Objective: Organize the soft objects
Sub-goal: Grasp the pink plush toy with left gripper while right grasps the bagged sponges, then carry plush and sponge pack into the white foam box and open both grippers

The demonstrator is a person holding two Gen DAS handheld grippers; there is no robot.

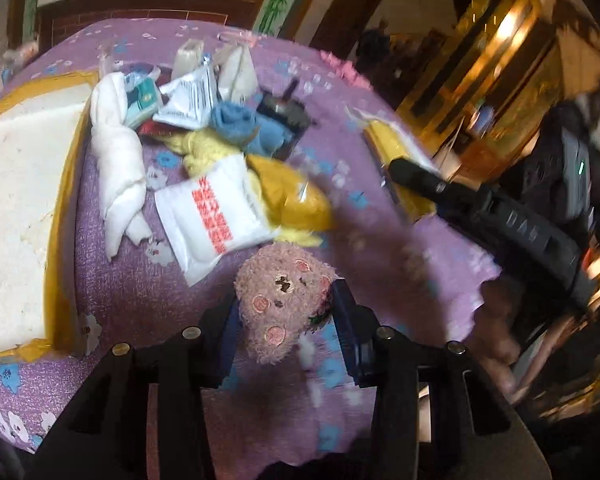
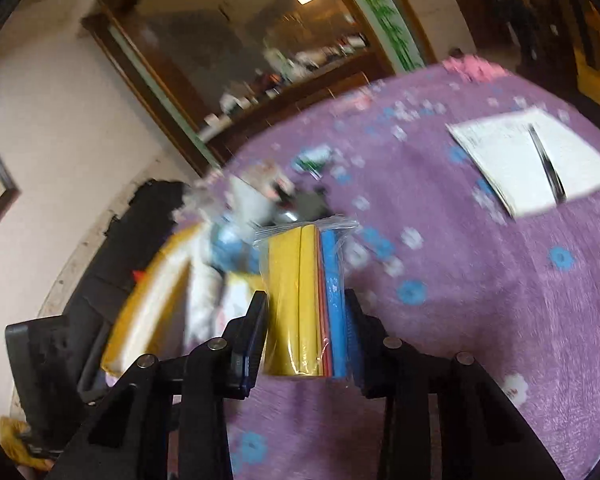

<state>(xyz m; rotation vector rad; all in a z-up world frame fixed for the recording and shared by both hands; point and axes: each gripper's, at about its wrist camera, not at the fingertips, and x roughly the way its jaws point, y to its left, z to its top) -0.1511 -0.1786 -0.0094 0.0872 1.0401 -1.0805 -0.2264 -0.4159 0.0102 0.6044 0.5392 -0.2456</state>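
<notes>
While the left tool clamps a fuzzy pink plush bear by the head between its two black fingers, the toy hangs just above the purple flowered cloth that covers the bench. Just beyond the bear lies a white plastic packet with red lettering, touching a mustard-yellow pouch and a pale yellow towel. To the left, a twisted white cloth lies beside a white foam box edged with yellow tape. Farther back sit a blue rolled cloth and several white sachets (their print is too blurred to read).

The right tool is clenched on a clear zip bag of yellow, red and blue sheets, lifted clear of the cloth. Beyond it, well apart, a white paper sheet lies flat on the bench.
</notes>
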